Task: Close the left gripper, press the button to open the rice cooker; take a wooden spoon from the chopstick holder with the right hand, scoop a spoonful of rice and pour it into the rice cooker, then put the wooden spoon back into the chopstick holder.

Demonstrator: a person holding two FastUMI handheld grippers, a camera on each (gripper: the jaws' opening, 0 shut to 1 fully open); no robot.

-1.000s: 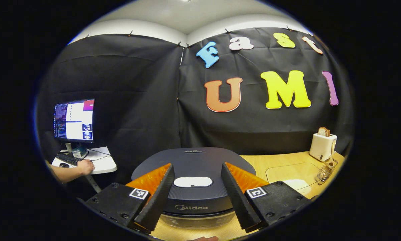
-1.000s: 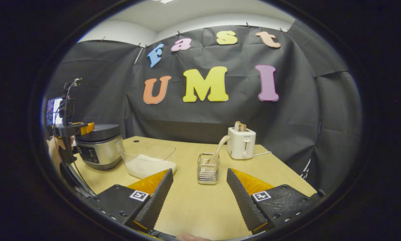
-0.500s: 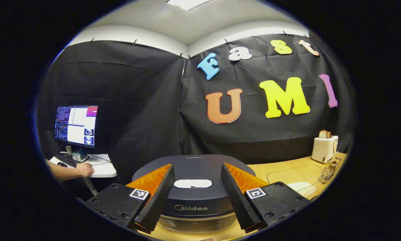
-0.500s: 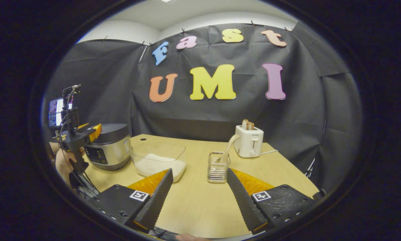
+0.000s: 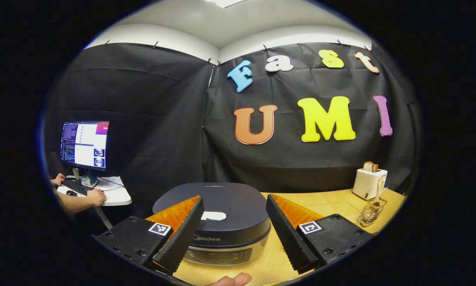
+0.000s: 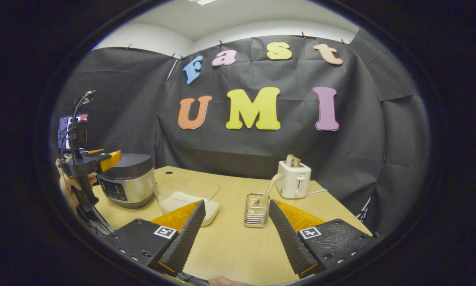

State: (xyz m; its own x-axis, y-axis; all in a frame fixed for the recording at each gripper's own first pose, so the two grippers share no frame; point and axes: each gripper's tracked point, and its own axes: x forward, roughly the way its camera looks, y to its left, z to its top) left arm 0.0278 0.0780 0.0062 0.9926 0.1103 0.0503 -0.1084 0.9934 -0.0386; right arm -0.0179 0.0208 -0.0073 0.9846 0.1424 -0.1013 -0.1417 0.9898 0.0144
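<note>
The dark rice cooker [image 5: 222, 222] stands with its lid down, and the white button [image 5: 213, 216] shows on top. My left gripper [image 5: 238, 258] hovers above its front, open, with the button between and beyond the fingers. In the right gripper view the rice cooker [image 6: 126, 180] sits at the table's left, with the left gripper [image 6: 93, 161] held by a hand beside its lid. The wooden spoon [image 6: 270, 186] leans in the wire chopstick holder [image 6: 256, 210]. A clear container of rice [image 6: 188, 198] lies between cooker and holder. My right gripper [image 6: 238, 258] is open over the table, holding nothing.
A white toaster [image 6: 295, 180] with toast stands behind the holder near the back wall. The wooden table [image 6: 230, 246] stretches out ahead of the right gripper. Off the table's left, a person's hand [image 5: 95, 196] rests at a keyboard under a monitor [image 5: 85, 145].
The left gripper has drawn back and shifted right, so the cooker now looks smaller and left of centre. The right gripper view moved only slightly. Both grippers stay open.
</note>
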